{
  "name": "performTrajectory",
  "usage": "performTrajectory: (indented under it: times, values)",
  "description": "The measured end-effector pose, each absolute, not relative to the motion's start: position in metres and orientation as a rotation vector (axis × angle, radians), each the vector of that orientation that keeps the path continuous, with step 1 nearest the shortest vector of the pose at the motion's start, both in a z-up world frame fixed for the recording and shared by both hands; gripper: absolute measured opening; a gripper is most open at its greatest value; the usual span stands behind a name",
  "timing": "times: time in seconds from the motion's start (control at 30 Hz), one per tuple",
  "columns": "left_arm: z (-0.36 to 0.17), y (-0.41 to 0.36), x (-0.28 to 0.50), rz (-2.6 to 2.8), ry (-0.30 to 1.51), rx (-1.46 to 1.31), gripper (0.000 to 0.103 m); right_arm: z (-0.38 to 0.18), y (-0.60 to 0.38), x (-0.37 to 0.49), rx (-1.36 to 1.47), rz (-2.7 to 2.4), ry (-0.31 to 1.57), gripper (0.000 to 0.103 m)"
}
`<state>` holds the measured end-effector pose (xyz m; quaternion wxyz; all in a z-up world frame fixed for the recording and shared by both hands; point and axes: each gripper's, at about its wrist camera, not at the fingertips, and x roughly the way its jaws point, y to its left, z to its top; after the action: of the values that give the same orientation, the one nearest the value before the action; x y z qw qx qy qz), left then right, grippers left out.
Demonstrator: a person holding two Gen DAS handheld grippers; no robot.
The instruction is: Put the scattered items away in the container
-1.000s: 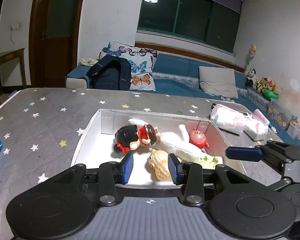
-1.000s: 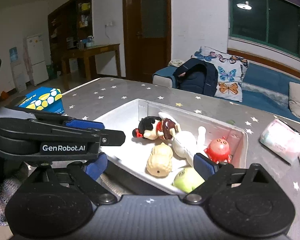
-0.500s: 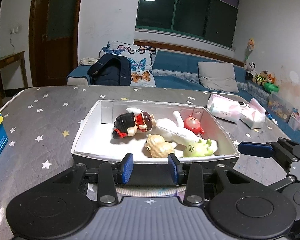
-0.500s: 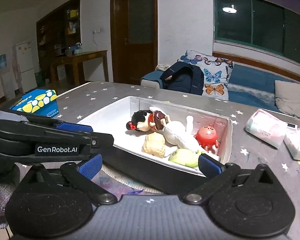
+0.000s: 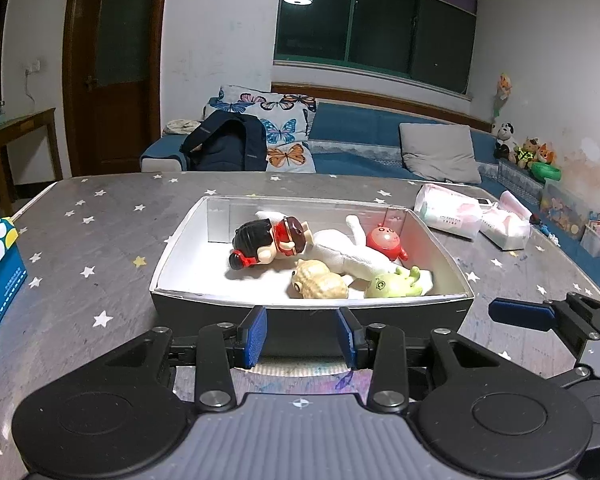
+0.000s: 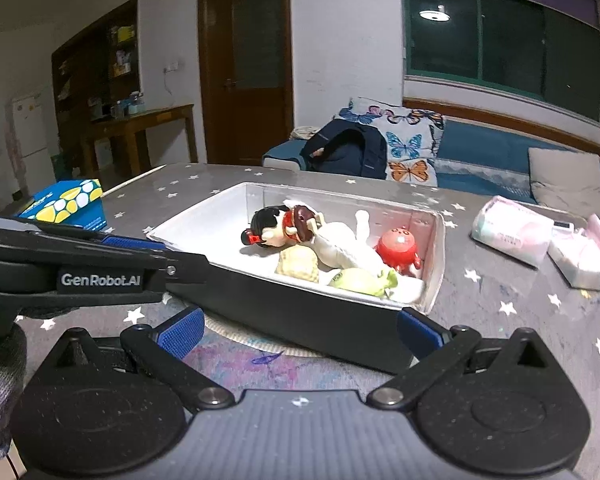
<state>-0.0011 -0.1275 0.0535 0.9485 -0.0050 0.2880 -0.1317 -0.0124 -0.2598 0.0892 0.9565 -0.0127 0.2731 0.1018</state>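
both claws, left claw (image 5: 300,334) and right claw (image 6: 300,330), hung open and empty before the container (image 5: 440,248); toys seemed all inside, so next i'd check the surface (image 5: 100,232).

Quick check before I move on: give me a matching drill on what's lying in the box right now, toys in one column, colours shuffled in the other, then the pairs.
Things:
1. octopus toy
2. frog toy
3. peanut toy
4. doll's hair

Colours:
A. green
B. black
C. red
D. tan

Pairs: 1-C, 2-A, 3-D, 4-B. All four lie inside the box.
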Motion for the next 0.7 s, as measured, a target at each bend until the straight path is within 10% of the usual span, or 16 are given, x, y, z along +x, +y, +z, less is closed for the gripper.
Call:
performTrajectory:
  times: [0.7]
  values:
    - [0.041,-0.128,-0.009,-0.237,0.614,-0.012,0.04,0.064,-0.267,-0.015,-0.003,0.091,0.615,0.103]
